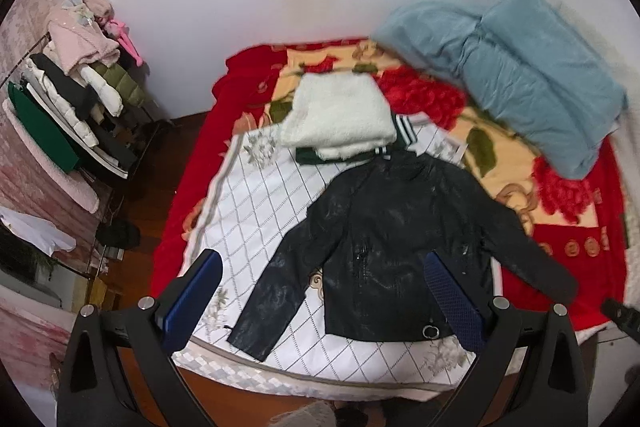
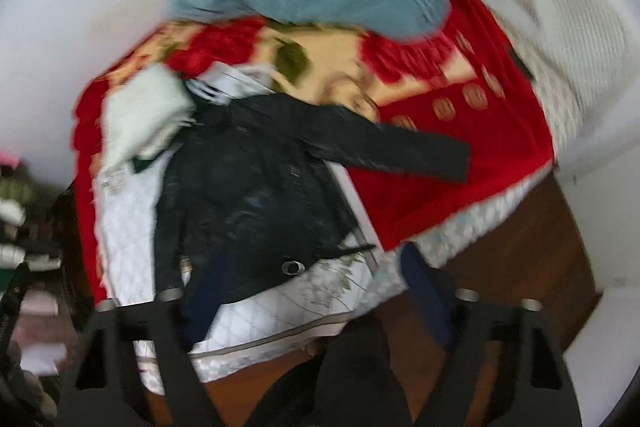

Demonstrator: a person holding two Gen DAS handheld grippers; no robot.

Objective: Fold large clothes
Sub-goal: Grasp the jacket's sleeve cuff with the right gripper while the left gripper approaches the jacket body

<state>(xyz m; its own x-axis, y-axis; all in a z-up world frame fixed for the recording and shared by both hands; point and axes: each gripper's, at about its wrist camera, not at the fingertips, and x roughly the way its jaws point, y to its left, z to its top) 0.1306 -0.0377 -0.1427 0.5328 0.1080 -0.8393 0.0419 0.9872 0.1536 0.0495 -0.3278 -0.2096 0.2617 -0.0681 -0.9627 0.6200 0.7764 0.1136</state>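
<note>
A black shiny jacket lies spread flat, front up, on a white quilted mat on the bed, both sleeves stretched out to the sides. It also shows, blurred, in the right wrist view. My left gripper is open and empty, held above the jacket's lower hem. My right gripper is open and empty, held above the jacket's bottom right corner. Its tip shows in the left wrist view at the right edge.
A folded white fleece on a green striped garment lies beyond the jacket's collar. A blue duvet sits at the bed's far right on the red floral blanket. A clothes rack stands at the left. Wooden floor surrounds the bed.
</note>
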